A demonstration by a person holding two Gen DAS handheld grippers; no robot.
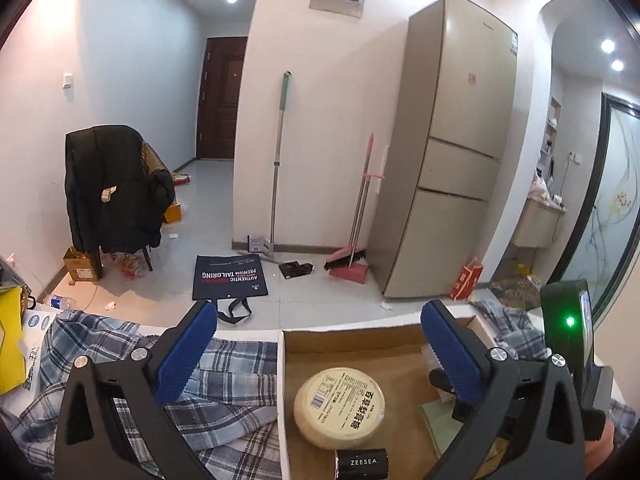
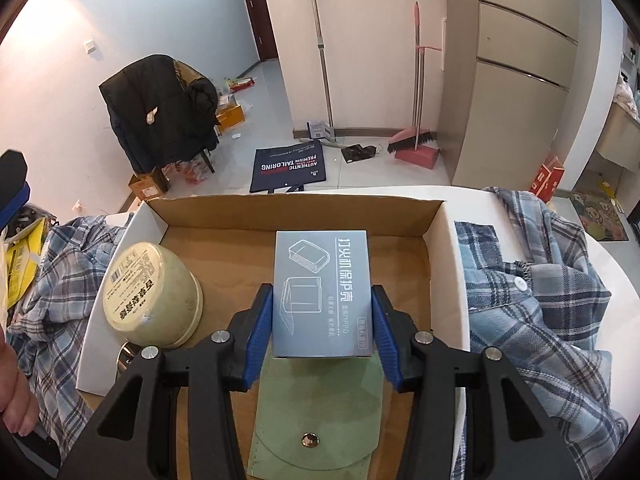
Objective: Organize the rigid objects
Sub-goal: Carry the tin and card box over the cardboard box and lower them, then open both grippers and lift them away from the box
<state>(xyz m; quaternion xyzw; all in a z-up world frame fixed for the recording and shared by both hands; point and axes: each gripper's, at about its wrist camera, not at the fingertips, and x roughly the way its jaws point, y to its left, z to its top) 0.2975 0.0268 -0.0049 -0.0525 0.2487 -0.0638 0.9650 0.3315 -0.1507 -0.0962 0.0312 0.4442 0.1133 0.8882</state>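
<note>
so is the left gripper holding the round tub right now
No, the left gripper is wide open and the round tub sits free in the cardboard box.

In my cardboard tray (image 2: 436,248), the round tub (image 2: 152,292) sits left, the small box (image 2: 324,292) at centre over the felt pouch (image 2: 316,412). A plaid shirt (image 2: 540,300) lies on both sides of the tray.

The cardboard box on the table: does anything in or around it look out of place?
Inside the open cardboard box nothing looks wrong. The round cream tin rests tilted against its left wall. The oddity is around it: a crumpled blue plaid shirt is spread over the white table on both sides.
</note>
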